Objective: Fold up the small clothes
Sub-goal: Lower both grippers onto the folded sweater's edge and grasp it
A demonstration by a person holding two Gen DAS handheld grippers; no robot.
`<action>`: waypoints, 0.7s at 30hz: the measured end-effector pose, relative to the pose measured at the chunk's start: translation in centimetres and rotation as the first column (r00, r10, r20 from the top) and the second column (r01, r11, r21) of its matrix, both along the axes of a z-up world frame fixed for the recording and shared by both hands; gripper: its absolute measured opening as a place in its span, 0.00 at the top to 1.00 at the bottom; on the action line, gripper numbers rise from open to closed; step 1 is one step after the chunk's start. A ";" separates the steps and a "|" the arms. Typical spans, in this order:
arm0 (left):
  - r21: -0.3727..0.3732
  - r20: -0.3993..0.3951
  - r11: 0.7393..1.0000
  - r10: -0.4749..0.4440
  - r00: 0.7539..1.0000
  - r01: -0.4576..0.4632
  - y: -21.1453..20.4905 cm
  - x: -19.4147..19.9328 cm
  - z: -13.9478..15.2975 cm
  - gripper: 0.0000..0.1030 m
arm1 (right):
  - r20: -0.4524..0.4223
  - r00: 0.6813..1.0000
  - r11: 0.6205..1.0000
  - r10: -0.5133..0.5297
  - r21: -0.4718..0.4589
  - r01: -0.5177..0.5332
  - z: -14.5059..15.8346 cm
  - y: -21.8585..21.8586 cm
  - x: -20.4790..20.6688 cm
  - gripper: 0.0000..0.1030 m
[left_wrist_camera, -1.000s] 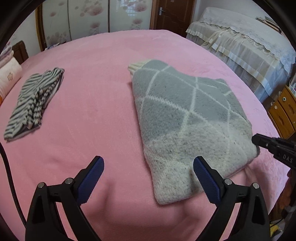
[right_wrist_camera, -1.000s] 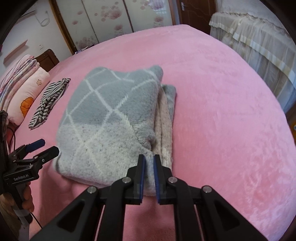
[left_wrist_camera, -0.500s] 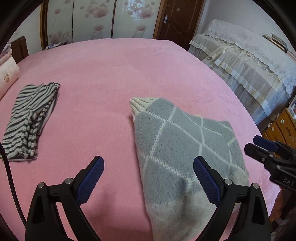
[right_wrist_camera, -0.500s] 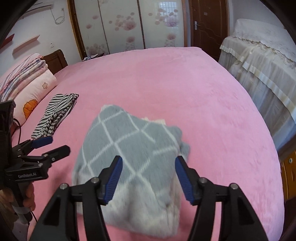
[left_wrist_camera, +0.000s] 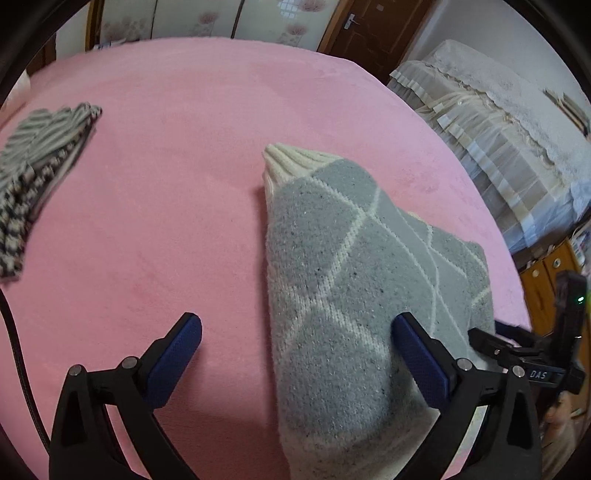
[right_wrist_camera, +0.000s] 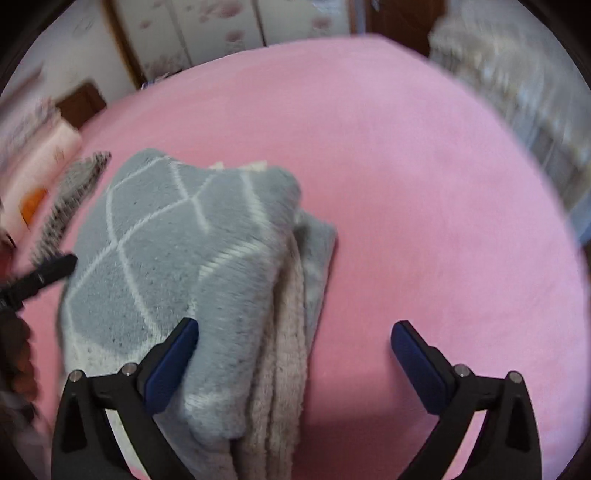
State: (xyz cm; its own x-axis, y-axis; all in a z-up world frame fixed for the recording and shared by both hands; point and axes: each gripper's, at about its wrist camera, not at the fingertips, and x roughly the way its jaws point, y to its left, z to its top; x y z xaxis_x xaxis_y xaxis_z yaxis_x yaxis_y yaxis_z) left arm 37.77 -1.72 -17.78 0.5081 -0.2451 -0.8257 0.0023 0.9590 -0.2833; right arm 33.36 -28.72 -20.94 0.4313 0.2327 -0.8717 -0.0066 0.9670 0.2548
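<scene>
Both grippers, left gripper [left_wrist_camera: 295, 354] and right gripper [right_wrist_camera: 294, 350], are opening, unpinched, over the folded sweater [left_wrist_camera: 351, 295]

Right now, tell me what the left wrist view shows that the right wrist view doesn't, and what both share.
Only the left wrist view: the sweater's cream ribbed cuff, a brown door and an orange cabinet.

Only the right wrist view: the sweater's stacked folded edges and a peach pillow.

Both: the grey diamond-pattern sweater on the pink blanket, the striped garment, and each opening claw straddling a sweater edge, left claw, right claw.
</scene>
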 end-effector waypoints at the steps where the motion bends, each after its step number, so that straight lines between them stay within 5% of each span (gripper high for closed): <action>1: -0.020 -0.006 1.000 0.007 1.000 -0.007 0.3 0.2 -0.3 0.00 | -0.009 1.000 0.999 -0.006 0.047 0.006 -0.5 -0.5 0.2 0.01; 10: -0.142 -0.076 0.989 -0.045 0.996 0.034 1.2 0.8 -1.7 0.02 | -0.010 0.998 0.988 0.062 0.139 -0.060 -1.7 -1.5 1.5 0.00; 15: -0.094 -0.066 0.982 -0.173 0.983 0.167 -1.0 0.2 -1.5 0.02 | -0.012 0.995 0.982 0.099 0.161 -0.095 -1.8 -2.1 1.9 0.00; 21: -0.161 -0.132 0.975 -0.177 0.975 0.155 -1.8 1.7 -3.5 0.00 | -0.039 0.993 0.978 0.111 0.184 -0.102 -2.3 -1.5 3.2 0.00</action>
State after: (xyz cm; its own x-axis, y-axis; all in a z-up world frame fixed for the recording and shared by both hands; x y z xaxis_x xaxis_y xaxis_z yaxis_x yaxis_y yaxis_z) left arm 39.45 -3.56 -21.27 0.3276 -0.4416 -0.8353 0.1067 0.8957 -0.4316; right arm 36.61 -30.20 -23.29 0.3535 0.4310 -0.8302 -0.0902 0.8991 0.4283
